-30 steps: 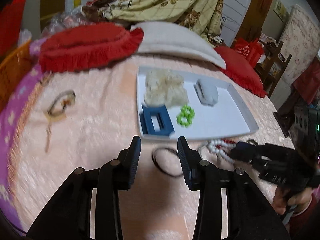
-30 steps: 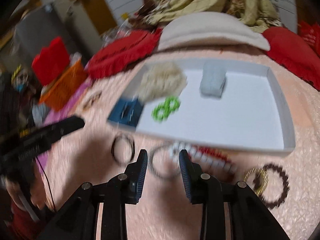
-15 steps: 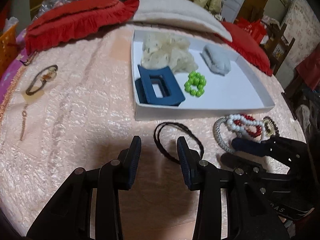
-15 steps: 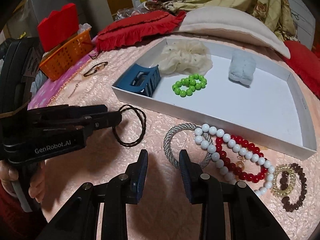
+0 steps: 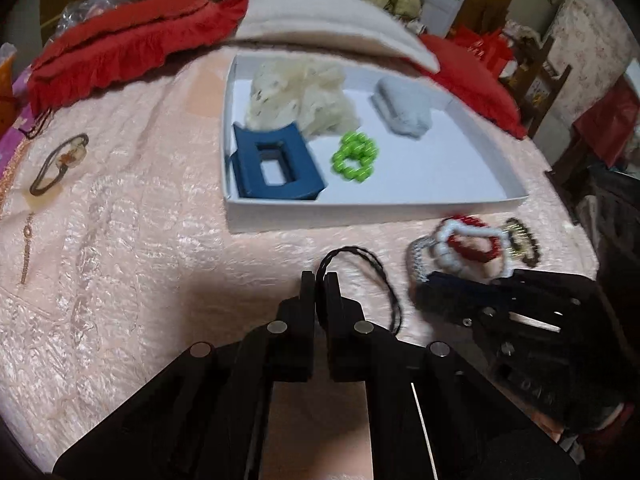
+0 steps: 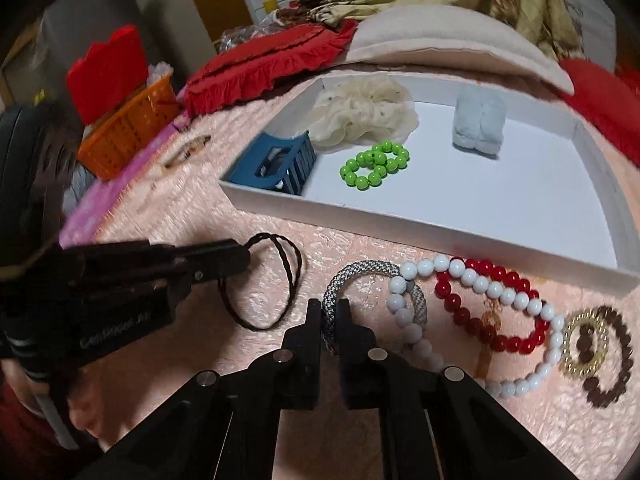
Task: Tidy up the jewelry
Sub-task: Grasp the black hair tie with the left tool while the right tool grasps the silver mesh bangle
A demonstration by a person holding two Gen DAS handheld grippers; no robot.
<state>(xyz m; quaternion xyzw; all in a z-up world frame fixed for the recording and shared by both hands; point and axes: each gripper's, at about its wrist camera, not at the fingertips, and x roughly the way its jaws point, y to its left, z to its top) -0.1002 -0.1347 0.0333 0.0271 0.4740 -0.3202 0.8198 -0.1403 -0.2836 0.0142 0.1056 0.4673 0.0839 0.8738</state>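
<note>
**Both grippers closed on bands beside the white tray**

My left gripper [image 5: 320,280] was narrow, its jaws pinched on the near end of the black braided hair band [image 5: 372,276]. The rest of the band lay on the pink cloth [image 5: 120,260], just in front of the white tray [image 5: 360,212]. From the right wrist camera I saw the same gripper [image 6: 236,260] coming from the left side, with the band [image 6: 276,280] looping out of its tip.

My right gripper [image 6: 329,312] was also narrow, and it held the grey woven bracelet [image 6: 360,270] at its near edge. This bracelet touched the white bead necklace [image 6: 472,276], which overlapped the red bead bracelet [image 6: 480,332]. Further to the right lay a gold ring bracelet [image 6: 586,344] and a brown bead bracelet [image 6: 616,360], one partly over the other.

Inside the tray [image 6: 440,240] were a blue hair claw [image 6: 276,166], a cream scrunchie [image 6: 360,116], a green bead bracelet [image 6: 374,166] and a pale blue fuzzy piece [image 6: 478,128]. Far on the left of the cloth, well apart from the tray, lay another dark band on a clear card [image 5: 60,164].
</note>
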